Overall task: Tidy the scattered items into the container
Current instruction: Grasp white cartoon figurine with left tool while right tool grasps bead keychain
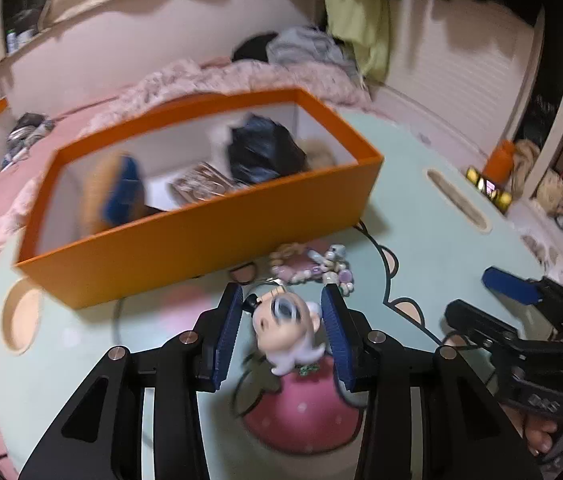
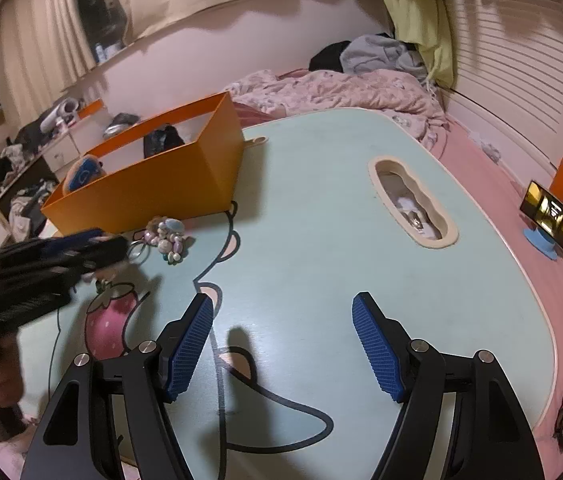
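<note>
Both grippers, left gripper [image 1: 281,322] and right gripper [image 2: 283,344], are built of black arms, fitted with ribbed blue pads [image 2: 373,350] and silver screws [image 2: 420,346].

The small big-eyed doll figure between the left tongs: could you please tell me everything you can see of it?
The small big-eyed doll figure looks like glossy plastic, with a pale peach face, one large grey-blue eye showing, whitish hair or body below and a small black piece at its top. It sits tilted between the blue ribbed pads of the left tongs, above the pink strawberry print on the mint table. Whether the pads press it is unclear.
</note>
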Tool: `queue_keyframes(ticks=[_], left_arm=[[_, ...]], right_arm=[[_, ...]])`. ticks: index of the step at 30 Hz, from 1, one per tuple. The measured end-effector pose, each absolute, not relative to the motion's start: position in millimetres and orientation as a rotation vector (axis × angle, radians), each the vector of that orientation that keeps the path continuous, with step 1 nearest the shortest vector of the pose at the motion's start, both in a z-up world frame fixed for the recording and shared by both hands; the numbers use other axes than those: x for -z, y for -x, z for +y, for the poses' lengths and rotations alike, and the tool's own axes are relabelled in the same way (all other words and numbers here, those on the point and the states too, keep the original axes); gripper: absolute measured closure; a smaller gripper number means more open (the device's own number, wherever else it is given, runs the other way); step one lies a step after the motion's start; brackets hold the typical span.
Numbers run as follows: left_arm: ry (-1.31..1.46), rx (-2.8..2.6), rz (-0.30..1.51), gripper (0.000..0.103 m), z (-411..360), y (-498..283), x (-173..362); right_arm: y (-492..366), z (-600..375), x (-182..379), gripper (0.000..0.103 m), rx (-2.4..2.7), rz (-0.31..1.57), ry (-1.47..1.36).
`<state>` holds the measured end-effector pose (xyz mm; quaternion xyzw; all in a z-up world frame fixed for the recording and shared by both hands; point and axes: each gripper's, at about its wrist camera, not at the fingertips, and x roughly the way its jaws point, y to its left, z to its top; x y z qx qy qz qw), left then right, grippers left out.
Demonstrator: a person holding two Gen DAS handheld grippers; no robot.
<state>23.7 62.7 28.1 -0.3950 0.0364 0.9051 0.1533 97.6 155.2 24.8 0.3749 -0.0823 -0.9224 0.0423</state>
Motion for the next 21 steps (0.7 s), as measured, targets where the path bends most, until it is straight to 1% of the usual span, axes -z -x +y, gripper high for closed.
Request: queue_keyframes(ticks=[4,12,19,21], left_arm=[[1.087,-2.638,-0.037,0.061,27.2,-45.4,-41.0],[1.092,-2.678,-0.165,0.061,-5.1,-54.7,-36.5],[1.074,-2.689,-0.173,0.061,-7.6,-62.8,-36.4],[1.072,-2.688,-0.175,0.061,-8.1,-63.6,-36.0]], right_arm=[[-92.2,139.6,-28.6,0.030,2.775,-0.157,-1.136],[-54.3,83.8,-40.5,0.030,2.663,0.125,-1.091],[-14.9,55.5,-30.3,0.032,2.661,0.276,-1.158],[-10.8,54.6,-22.7,0.048,2.640,0.266,-1.194]])
